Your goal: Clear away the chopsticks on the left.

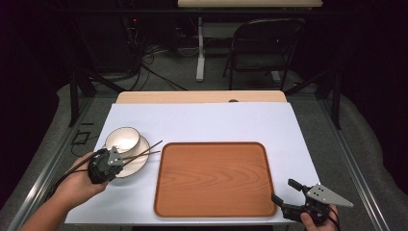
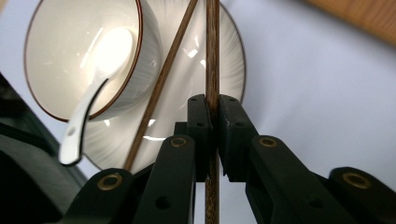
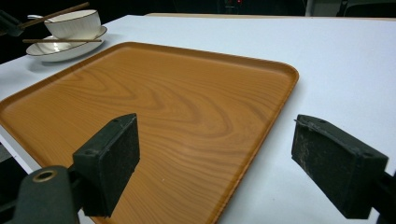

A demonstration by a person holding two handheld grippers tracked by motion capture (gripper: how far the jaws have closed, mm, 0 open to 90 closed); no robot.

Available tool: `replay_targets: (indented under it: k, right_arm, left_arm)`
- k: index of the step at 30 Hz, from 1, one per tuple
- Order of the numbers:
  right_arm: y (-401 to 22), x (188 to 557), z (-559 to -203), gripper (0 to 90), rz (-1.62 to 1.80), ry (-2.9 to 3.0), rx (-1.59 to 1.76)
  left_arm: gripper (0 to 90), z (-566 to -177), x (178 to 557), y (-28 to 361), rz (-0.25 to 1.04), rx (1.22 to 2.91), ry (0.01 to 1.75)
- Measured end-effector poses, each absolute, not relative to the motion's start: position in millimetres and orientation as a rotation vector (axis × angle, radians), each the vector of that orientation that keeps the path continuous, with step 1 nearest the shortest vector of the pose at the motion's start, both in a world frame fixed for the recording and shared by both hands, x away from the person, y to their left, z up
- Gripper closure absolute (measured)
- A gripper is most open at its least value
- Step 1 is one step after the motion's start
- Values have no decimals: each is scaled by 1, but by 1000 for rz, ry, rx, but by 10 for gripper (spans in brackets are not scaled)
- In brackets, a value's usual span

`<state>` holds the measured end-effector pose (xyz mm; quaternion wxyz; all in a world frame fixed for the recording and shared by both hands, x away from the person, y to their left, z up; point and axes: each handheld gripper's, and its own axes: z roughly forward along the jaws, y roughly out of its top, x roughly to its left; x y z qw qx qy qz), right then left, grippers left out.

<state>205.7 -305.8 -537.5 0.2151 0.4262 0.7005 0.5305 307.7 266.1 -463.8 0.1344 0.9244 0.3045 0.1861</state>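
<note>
My left gripper (image 1: 119,159) is shut on one brown chopstick (image 2: 212,60), pinched between the pads and held a little above the white plate (image 2: 229,60). The second chopstick (image 2: 161,84) lies slanted across that plate against the white bowl (image 2: 70,42) with a dark rim. A white spoon (image 2: 88,102) rests in the bowl, its handle over the rim. In the right gripper view the lifted chopstick (image 3: 56,14) slants up over the bowl (image 3: 74,23). My right gripper (image 1: 284,190) stands open with nothing between its jaws, at the near right corner of the wooden tray (image 3: 163,102).
The wooden tray (image 1: 214,178) lies on the white table cover (image 1: 216,122), right of the plate (image 1: 137,161), with nothing on it. Beyond the far table edge stand a folding chair (image 1: 262,45) and cables on the floor.
</note>
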Motion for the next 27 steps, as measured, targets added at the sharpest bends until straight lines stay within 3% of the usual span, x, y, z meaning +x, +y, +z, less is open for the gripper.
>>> replay_targets:
  k: [16,27]
  right_arm:
    - [-306,206,-538,146,1476,1943,1181]
    - [-307,206,-538,146,1481,1943,1183]
  left_arm:
    - [837,-461,320,245,-81,2113,1502]
    - [839,-474,321,231,-252,1925,1620]
